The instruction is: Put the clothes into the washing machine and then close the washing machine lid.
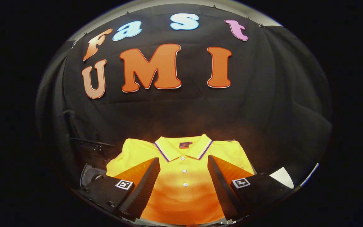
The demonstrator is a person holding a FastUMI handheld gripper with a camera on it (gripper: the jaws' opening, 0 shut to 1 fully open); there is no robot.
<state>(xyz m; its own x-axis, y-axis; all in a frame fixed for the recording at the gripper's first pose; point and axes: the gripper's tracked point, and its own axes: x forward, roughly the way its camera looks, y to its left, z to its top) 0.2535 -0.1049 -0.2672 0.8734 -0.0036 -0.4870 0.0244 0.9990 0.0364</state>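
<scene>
A hand-held gripper (184,164) hangs over a yellow polo shirt (183,189), its two ridged fingers (143,186) spread wide, one on each side of the button placket, holding nothing. The shirt lies flat, collar toward the black cloth wall, between and just beyond the fingers; what carries it is hidden under the fabric. The step in hand looks like the pickup: a good grab would come down on the chest, gather a thick fold and pinch it before lifting, clear of the buttons. A small purple neck label (185,144) is too small to read.
</scene>
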